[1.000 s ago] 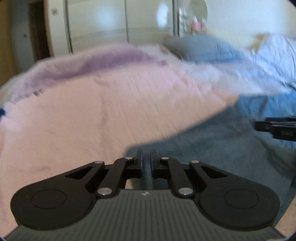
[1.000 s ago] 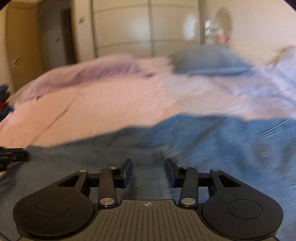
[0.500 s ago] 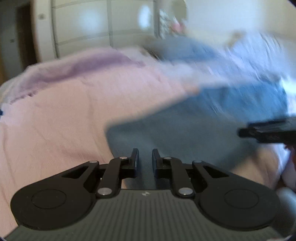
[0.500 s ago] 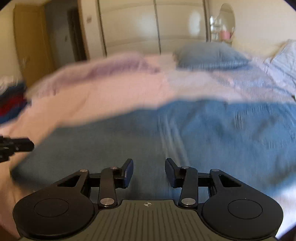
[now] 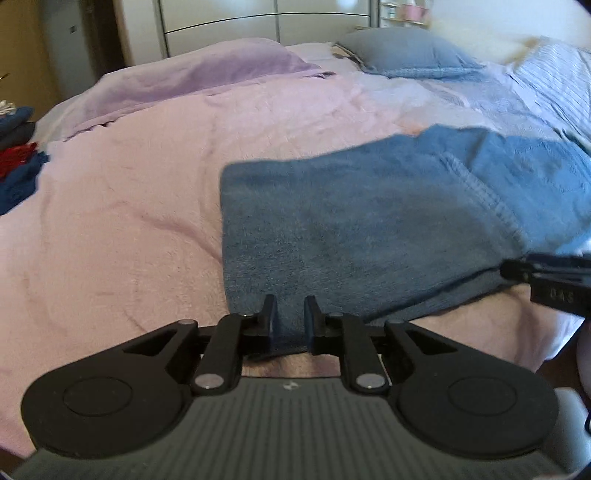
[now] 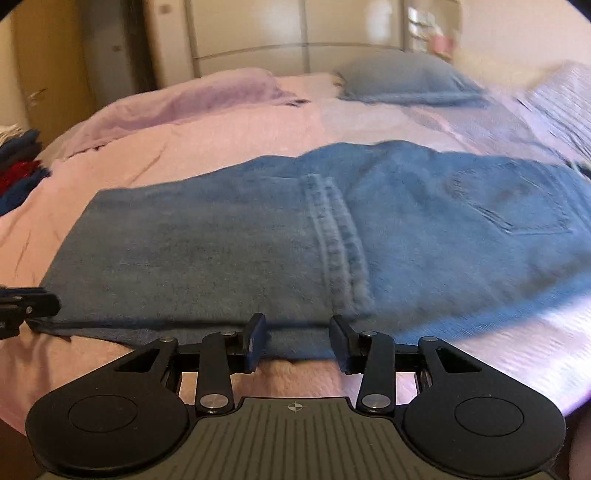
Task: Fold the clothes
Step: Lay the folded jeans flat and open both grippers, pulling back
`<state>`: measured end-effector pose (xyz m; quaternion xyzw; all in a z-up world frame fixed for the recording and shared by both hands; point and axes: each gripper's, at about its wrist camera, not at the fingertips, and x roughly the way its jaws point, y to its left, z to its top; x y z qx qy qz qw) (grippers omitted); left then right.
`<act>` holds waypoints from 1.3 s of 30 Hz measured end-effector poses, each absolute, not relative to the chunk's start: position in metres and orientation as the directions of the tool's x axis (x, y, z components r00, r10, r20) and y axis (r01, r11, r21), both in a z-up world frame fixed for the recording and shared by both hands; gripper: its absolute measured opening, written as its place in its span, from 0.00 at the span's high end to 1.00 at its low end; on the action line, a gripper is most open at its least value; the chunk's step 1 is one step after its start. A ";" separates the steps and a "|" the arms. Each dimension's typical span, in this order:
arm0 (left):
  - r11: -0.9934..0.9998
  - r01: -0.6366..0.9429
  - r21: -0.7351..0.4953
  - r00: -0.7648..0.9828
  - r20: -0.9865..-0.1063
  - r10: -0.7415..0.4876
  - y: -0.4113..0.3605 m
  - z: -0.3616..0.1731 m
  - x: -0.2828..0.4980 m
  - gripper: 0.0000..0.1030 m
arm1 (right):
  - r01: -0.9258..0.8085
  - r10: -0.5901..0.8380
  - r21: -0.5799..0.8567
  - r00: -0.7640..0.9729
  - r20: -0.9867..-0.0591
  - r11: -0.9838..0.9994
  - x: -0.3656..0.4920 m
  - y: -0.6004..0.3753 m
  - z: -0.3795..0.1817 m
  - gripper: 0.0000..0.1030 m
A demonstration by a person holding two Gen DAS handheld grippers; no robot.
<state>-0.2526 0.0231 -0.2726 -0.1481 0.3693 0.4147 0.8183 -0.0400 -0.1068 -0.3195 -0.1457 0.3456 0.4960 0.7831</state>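
A pair of blue jeans [image 5: 351,221] lies folded across the pink blanket [image 5: 129,221], its near edge at the bed's front; it also shows in the right wrist view [image 6: 258,240]. My left gripper [image 5: 290,314] has its jaws partly apart around the jeans' near left corner, with denim between them. My right gripper [image 6: 297,332] is open, its jaws wide apart at the jeans' near edge. The right gripper's fingers [image 5: 546,273] show at the far right of the left wrist view, and the left gripper's fingers [image 6: 26,306] at the far left of the right wrist view.
A lilac blanket [image 5: 192,77] and a blue pillow [image 5: 406,51] lie at the bed's far end, a striped sheet [image 5: 554,74] at the right. Red and navy clothes [image 5: 16,166] are piled at the left. Wardrobe doors [image 6: 295,33] stand behind.
The jeans were drawn right and toward the front edge, and now lie flat. The left gripper's jaws have spread from nearly closed. Both grippers have come down to the near edge.
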 end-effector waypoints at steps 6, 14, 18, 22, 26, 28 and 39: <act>0.605 -0.794 0.056 0.378 -0.735 0.564 -0.013 -0.249 -0.258 0.70 | -0.827 0.683 0.191 0.281 -0.674 0.529 -0.045 -0.150 -0.297 0.51; 0.634 -0.771 0.062 0.410 -0.714 0.567 -0.053 -0.231 -0.265 0.68 | -0.786 0.691 0.217 0.332 -0.642 0.579 -0.060 -0.195 -0.275 0.46; 0.642 -0.764 0.064 0.425 -0.698 0.576 -0.063 -0.223 -0.269 0.67 | -0.775 0.708 0.232 0.354 -0.611 0.587 -0.063 -0.212 -0.261 0.44; 0.648 -0.759 0.068 0.435 -0.688 0.581 -0.071 -0.218 -0.270 0.64 | -0.763 0.710 0.242 0.368 -0.600 0.600 -0.064 -0.225 -0.253 0.42; 0.656 -0.752 0.068 0.440 -0.689 0.576 -0.076 -0.217 -0.268 0.64 | -0.751 0.703 0.248 0.372 -0.607 0.612 -0.063 -0.231 -0.254 0.41; 0.661 -0.748 0.066 0.443 -0.692 0.570 -0.078 -0.217 -0.266 0.63 | -0.747 0.699 0.249 0.373 -0.610 0.616 -0.061 -0.233 -0.255 0.41; 0.701 -0.712 -0.035 0.519 -0.699 0.492 -0.067 -0.229 -0.253 0.60 | -0.669 0.673 0.331 0.346 -0.653 0.665 -0.024 -0.250 -0.286 0.41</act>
